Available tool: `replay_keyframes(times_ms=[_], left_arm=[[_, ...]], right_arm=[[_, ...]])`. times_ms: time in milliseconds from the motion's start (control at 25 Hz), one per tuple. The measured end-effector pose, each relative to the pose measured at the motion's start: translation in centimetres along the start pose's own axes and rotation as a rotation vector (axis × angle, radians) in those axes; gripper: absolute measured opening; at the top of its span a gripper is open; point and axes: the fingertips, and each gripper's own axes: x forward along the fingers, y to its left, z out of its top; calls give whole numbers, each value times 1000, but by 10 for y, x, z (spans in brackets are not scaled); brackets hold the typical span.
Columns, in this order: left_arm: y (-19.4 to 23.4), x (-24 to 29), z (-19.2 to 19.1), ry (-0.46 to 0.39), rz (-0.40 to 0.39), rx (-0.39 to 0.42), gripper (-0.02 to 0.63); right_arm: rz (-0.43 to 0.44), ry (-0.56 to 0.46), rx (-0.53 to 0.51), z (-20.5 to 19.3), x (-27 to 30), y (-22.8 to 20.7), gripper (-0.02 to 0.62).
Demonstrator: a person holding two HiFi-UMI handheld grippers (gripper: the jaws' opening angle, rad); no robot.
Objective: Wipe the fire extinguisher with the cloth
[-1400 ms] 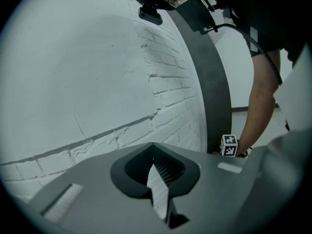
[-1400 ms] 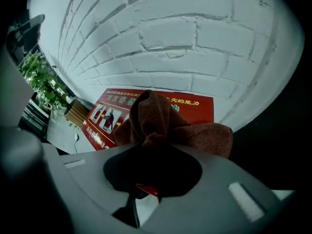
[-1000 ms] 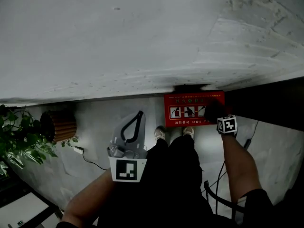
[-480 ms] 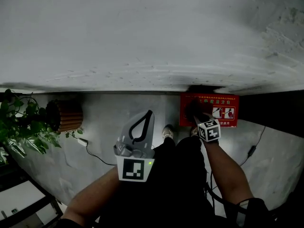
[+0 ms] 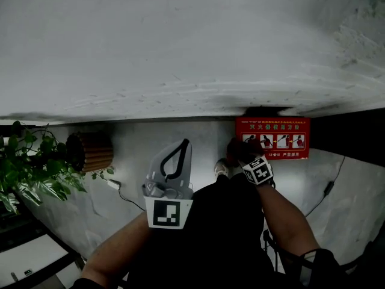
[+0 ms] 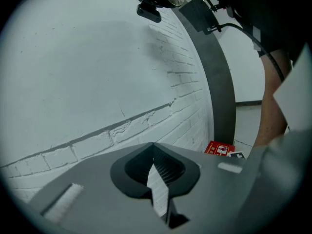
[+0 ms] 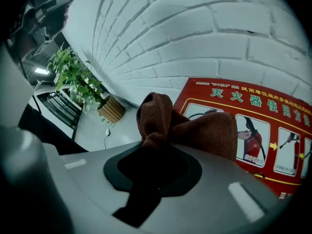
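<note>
**Mia:** What do the right tongs (image 7: 152, 152) hold?

**Tom:** A brown cloth (image 7: 195, 130). The tongs are closed tight on it. The cloth sticks out past the tips in a soft bunch.

**Mia:** And the left tongs (image 6: 154, 150)?

**Tom:** Their tips touch each other. Nothing is between them. They point at the white brick wall (image 5: 180, 53).

**Mia:** Where is the fire thing?

**Tom:** I see a red sign (image 5: 272, 138) with small fire extinguisher pictures on it. It stands at the far edge of the floor (image 5: 138, 140), right against the wall. I cannot tell if it is a box with something inside.

**Mia:** Is the cloth close to it?

**Tom:** Yes. From the head view, the cloth is just beside the left end of the red sign, low down. I cannot tell if they touch.

**Mia:** What is next to the sign?

**Tom:** A dark post (image 6: 214, 82) stands by it, going up the wall.

**Mia:** What is on the other side?

**Tom:** A green plant (image 5: 30, 167) is at the left edge of the floor. A round wooden basket (image 5: 90, 152) sits beside it, near the wall. A thin cable (image 5: 123, 192) lies on the floor by the basket.

**Mia:** And the person?

**Tom:** One shoe (image 5: 221, 168) is on the floor close to the wall, between the two tongs.
</note>
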Motion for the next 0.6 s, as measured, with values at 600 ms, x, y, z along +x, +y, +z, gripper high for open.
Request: replay_keyframes(times_ms=[600], left_arm=[[-37,33,43,-79,-108,30,0]], right_arm=[[-255,-87,307,-75,-121,-155,63]])
